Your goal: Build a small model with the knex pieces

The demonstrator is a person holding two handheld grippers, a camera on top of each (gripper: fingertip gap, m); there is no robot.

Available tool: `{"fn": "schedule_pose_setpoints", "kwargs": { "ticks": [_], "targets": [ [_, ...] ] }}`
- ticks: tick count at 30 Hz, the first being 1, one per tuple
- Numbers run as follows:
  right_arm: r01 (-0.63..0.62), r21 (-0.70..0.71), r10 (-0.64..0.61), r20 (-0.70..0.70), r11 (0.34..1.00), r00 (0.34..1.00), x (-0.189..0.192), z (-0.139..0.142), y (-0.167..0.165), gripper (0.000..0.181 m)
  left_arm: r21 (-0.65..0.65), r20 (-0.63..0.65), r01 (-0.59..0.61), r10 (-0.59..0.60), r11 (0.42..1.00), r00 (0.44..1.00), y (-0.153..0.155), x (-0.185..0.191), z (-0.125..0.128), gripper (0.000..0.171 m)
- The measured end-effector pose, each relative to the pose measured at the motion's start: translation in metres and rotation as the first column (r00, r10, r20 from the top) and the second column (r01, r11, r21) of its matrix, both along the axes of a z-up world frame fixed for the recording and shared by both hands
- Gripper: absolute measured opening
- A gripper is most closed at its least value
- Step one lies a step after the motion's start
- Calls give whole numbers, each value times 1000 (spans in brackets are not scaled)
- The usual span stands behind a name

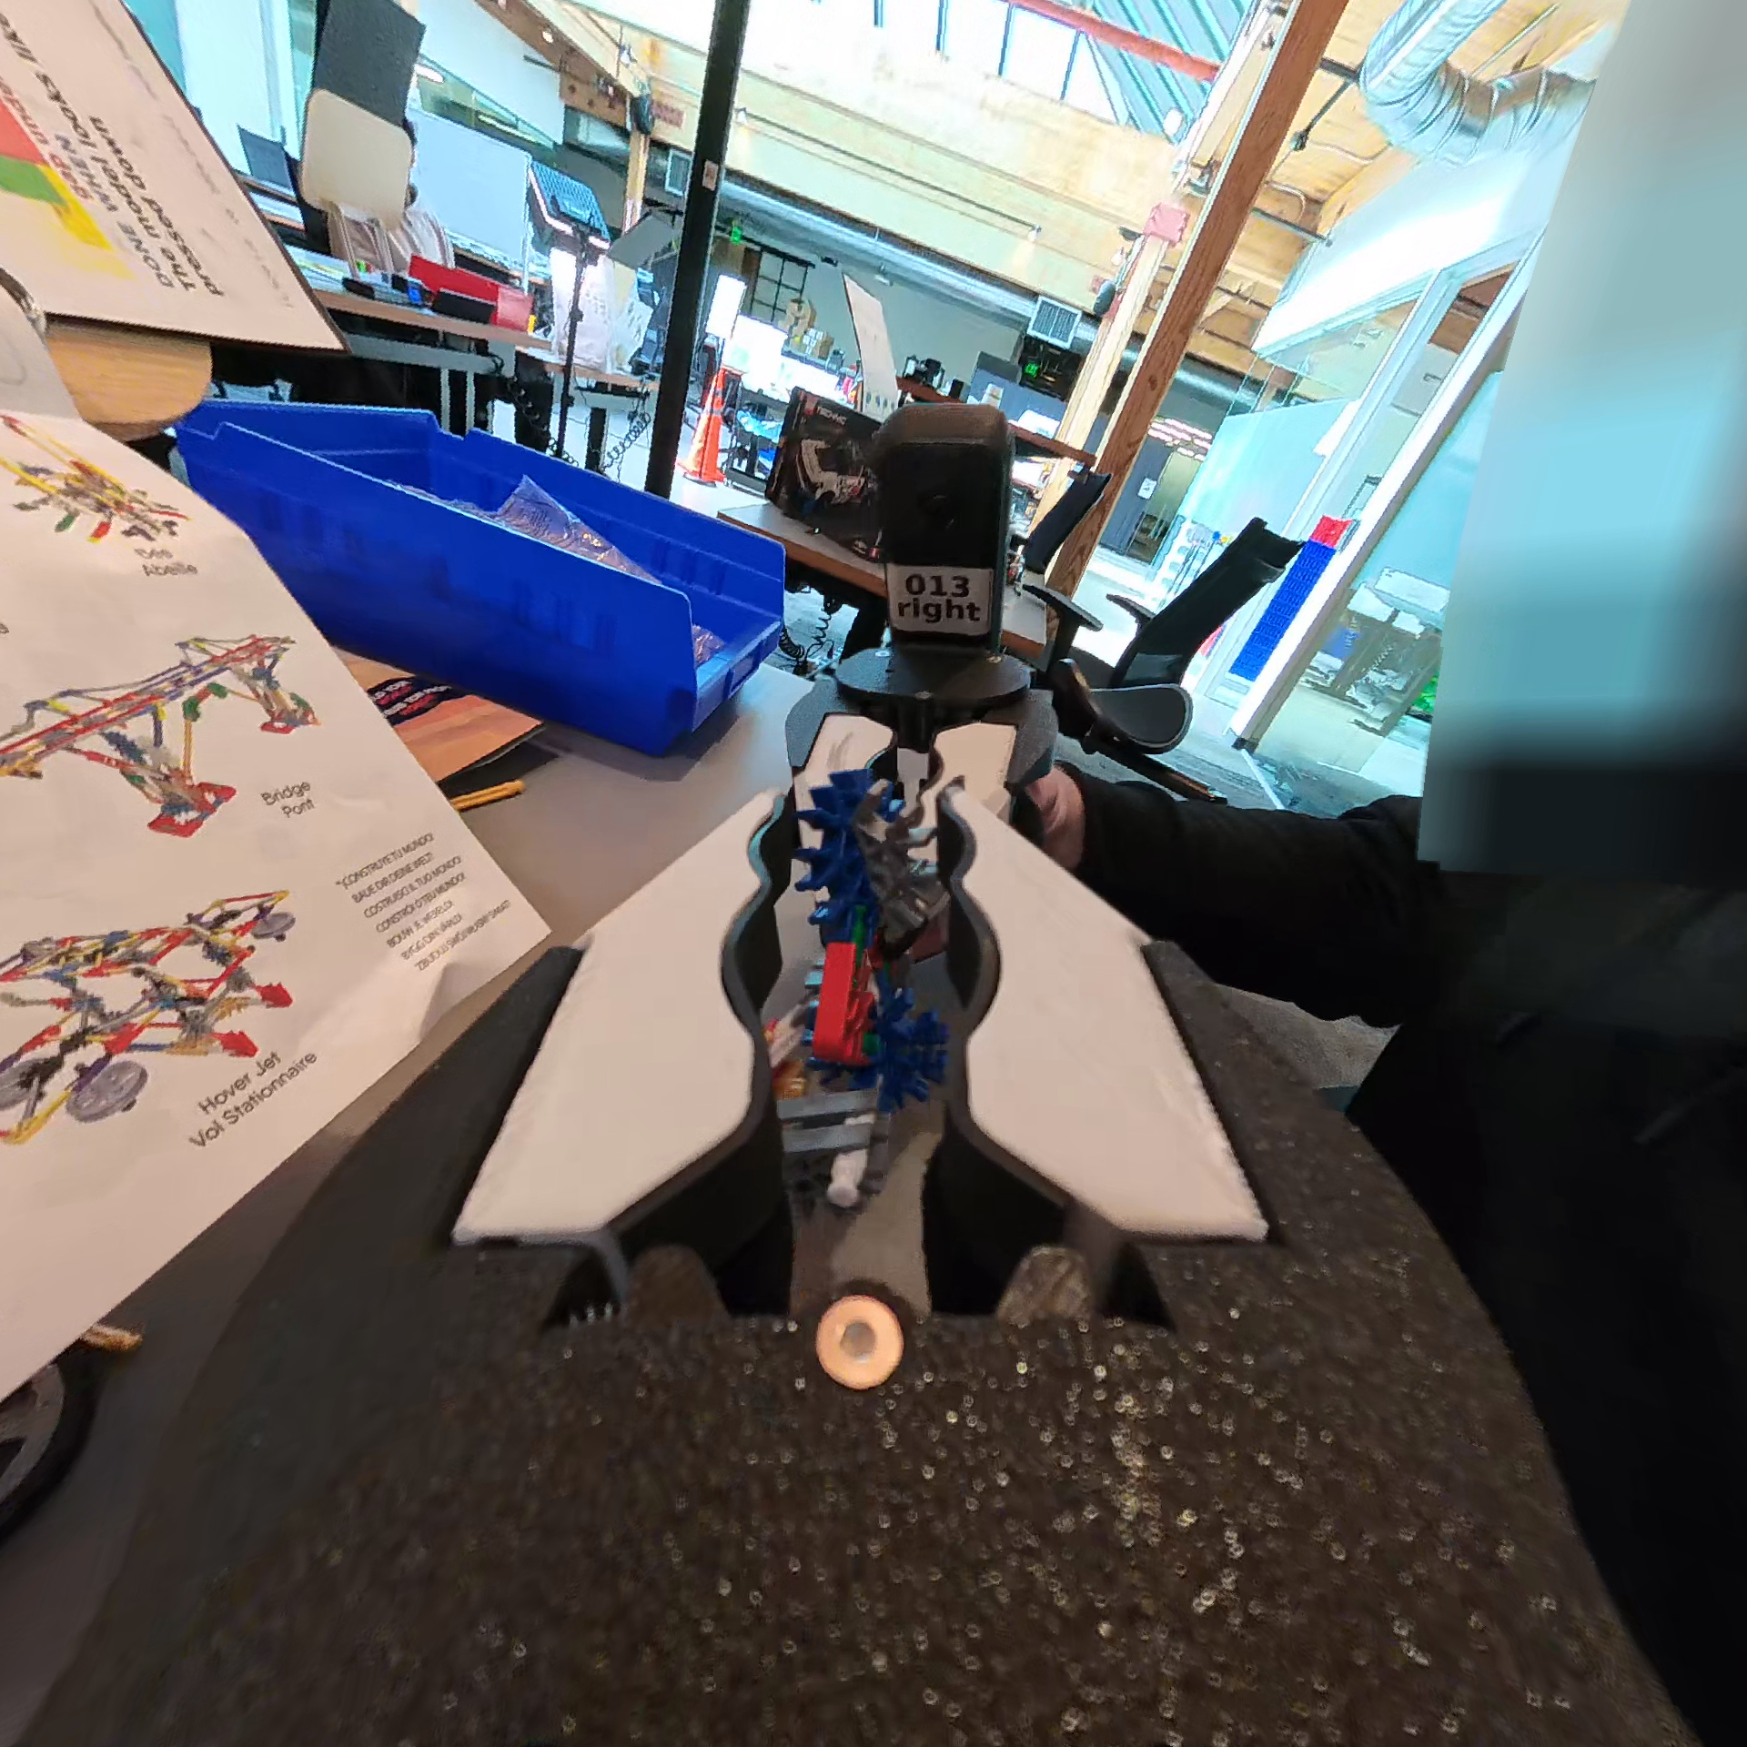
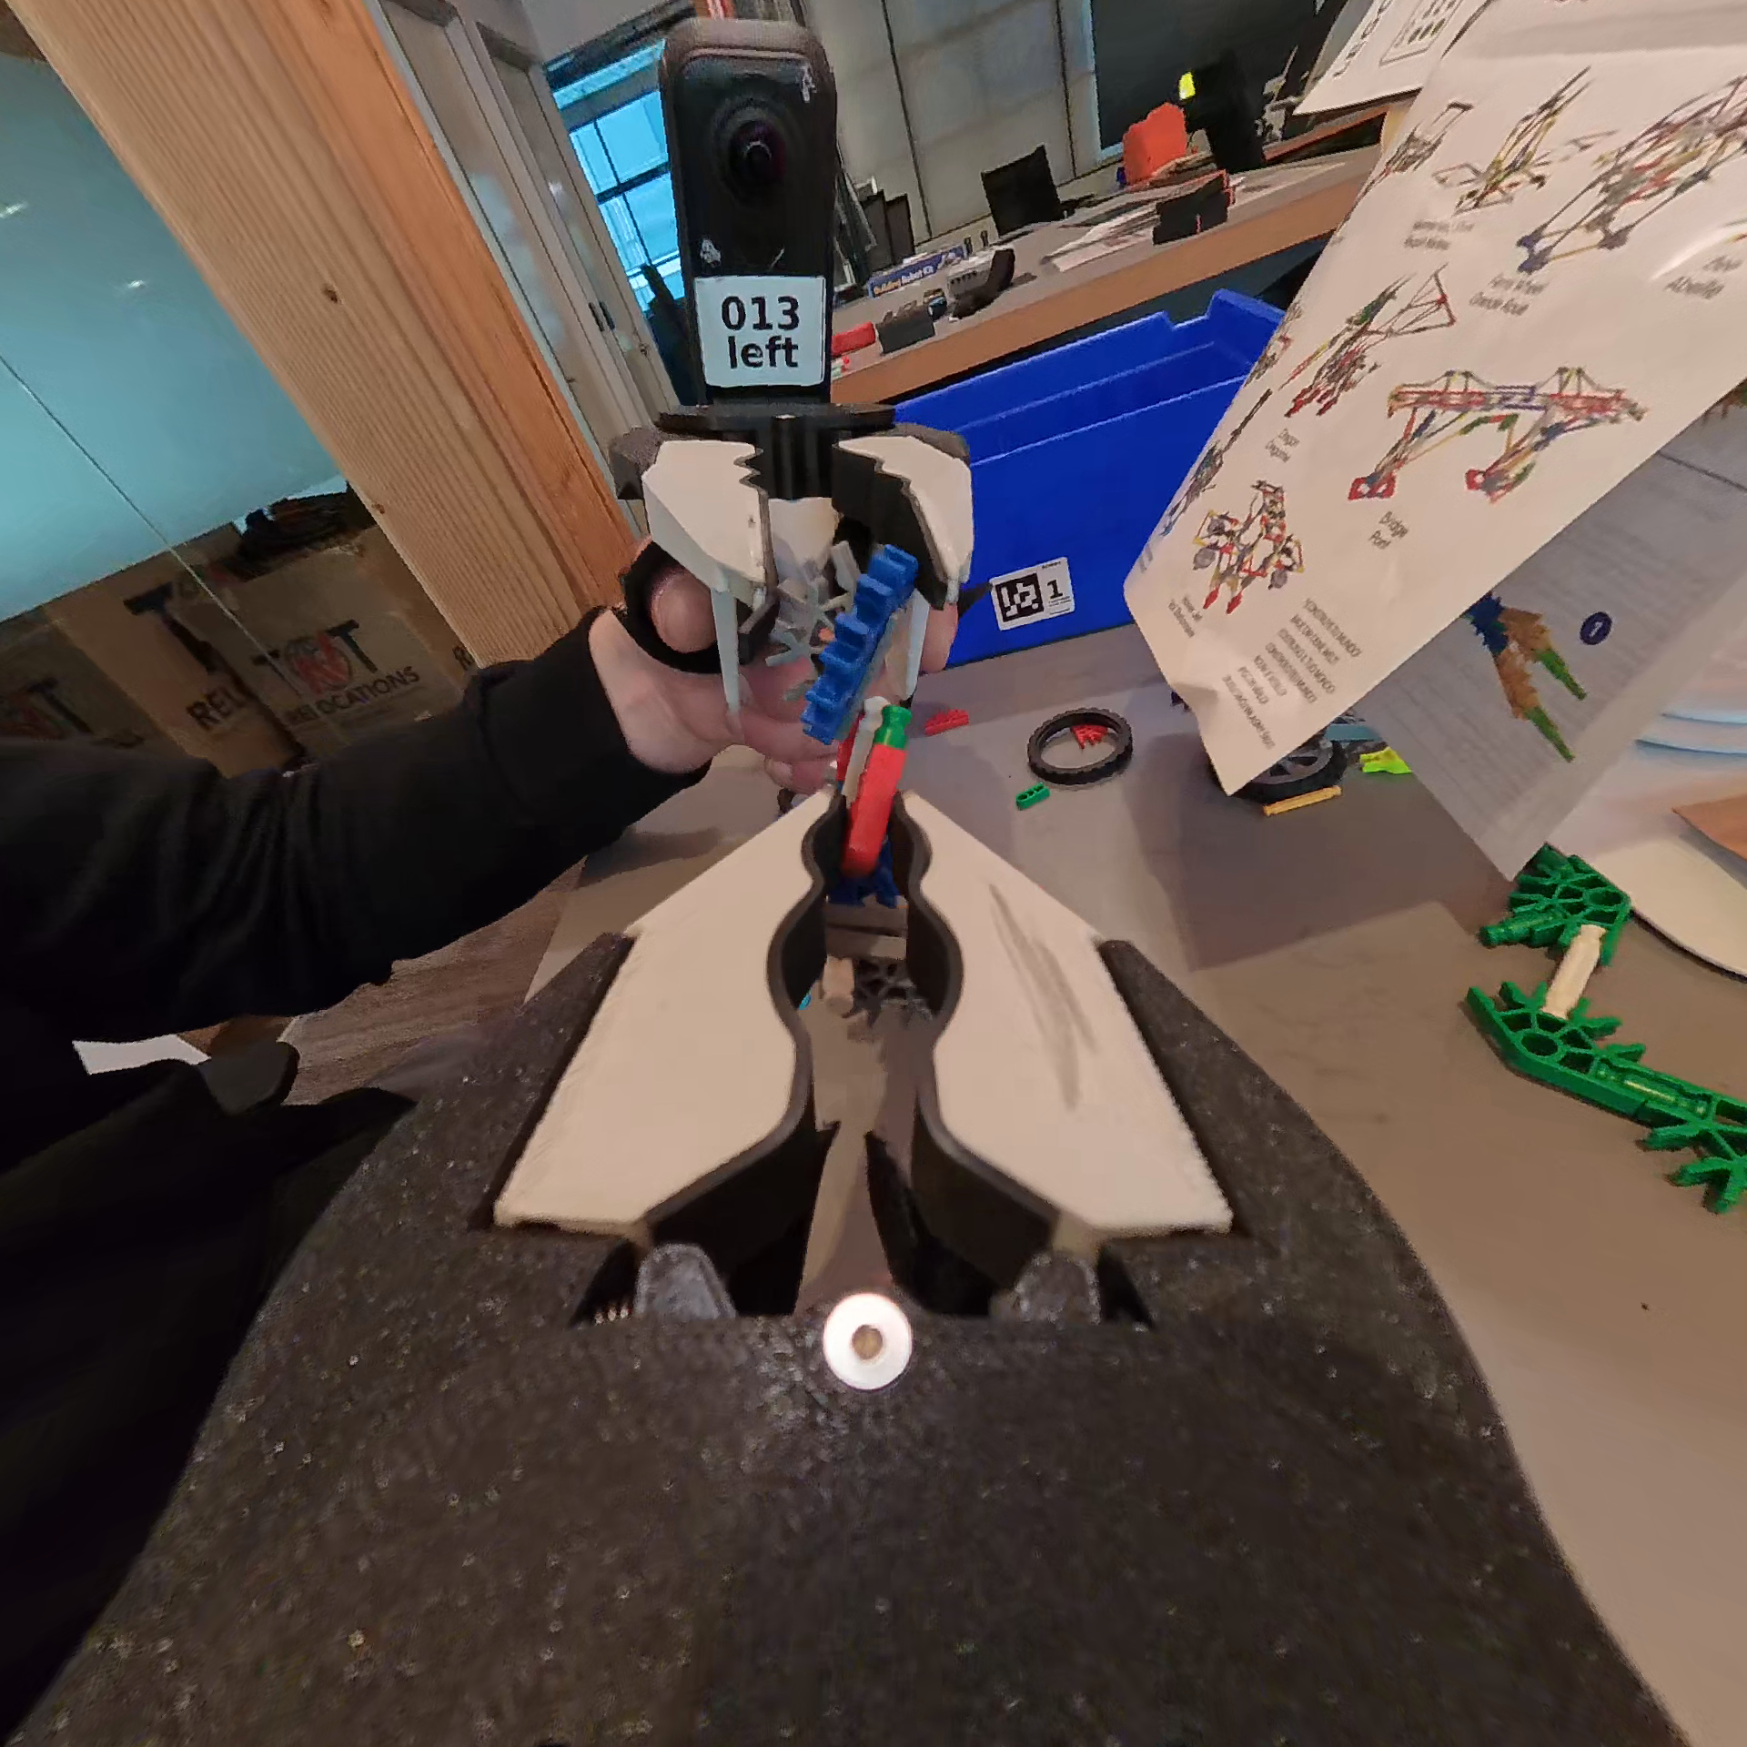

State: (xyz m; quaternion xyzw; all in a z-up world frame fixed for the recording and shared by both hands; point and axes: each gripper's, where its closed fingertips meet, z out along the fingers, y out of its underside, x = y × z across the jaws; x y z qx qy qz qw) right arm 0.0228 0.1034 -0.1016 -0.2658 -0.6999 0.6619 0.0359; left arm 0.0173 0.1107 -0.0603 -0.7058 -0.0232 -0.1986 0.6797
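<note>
A small construction-toy assembly of blue toothed connectors, a red piece and grey rods (image 1: pixel 851 993) is held in the air between my two grippers, which face each other. My left gripper (image 1: pixel 865 813) is shut on one end of it, with the blue connectors (image 1: pixel 837 841) between its white fingers. My right gripper (image 2: pixel 865 813) is shut on the other end, around the red piece (image 2: pixel 870 804). The right gripper also shows in the left wrist view (image 1: pixel 908 756), and the left gripper in the right wrist view (image 2: pixel 822 695), gripping a blue connector (image 2: pixel 856 633). A person's hand (image 2: pixel 681 700) holds the left gripper.
A blue bin (image 2: pixel 1087 454) stands behind on the grey table (image 2: pixel 1276 1087). A printed sheet of model pictures (image 2: pixel 1465 425) stands propped to one side. A green connector assembly (image 2: pixel 1588 1040), a black tyre ring (image 2: pixel 1080 747) and small loose pieces (image 2: pixel 1032 796) lie on the table. The grippers' ends are close to 4 cm from one another.
</note>
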Motion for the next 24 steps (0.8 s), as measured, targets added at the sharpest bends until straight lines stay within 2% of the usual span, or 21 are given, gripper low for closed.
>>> {"fn": "schedule_pose_setpoints", "kwargs": {
  "ticks": [8, 13, 24],
  "targets": [
    [27, 48, -27, 0, 998, 1000, -2, -3, 2, 5, -31, -68, 9, -11, 999, 998, -6, 1, -3, 35],
    [35, 79, -36, 3, 996, 999, -3, -7, 2, 5, -102, -132, 5, -19, 995, 991, -5, 6, -14, 27],
    [71, 42, -70, -25, 997, 997, -4, 3, 4, 5, -11, -117, -139, 137, 990, 984, -3, -7, -3, 20]
  ]
}}
